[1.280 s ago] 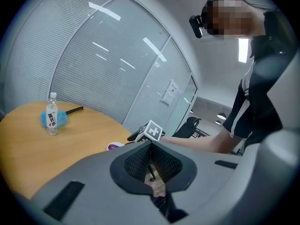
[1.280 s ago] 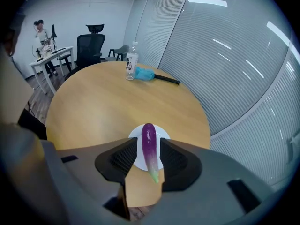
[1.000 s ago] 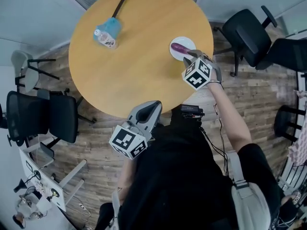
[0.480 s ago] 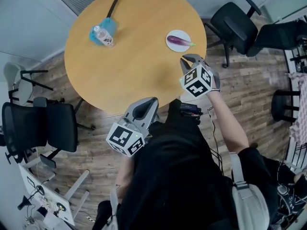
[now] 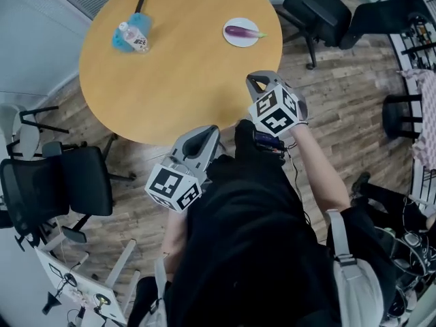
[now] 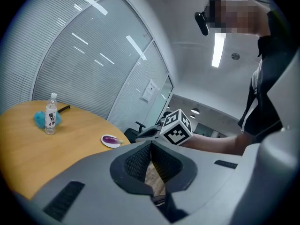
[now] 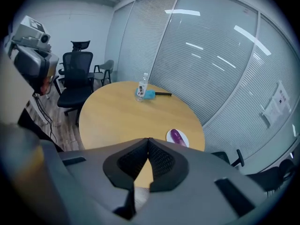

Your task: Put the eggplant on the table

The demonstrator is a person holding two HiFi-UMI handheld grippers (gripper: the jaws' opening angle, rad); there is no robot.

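Eggplant (image 5: 238, 30) lies on a white plate (image 5: 230, 40) at the one o'clock rim of the table (image 5: 177, 73), so I judge the placing either finished or, if bare wood is meant, not begun. Both tongs hang off the table near the person's body: the right gripper (image 5: 253, 80) and the left gripper (image 5: 206, 133) each have jaws pressed together on nothing. Next I'd open the right one and reach toward twelve o'clock. Whether the green stem touches wood is too small to tell.
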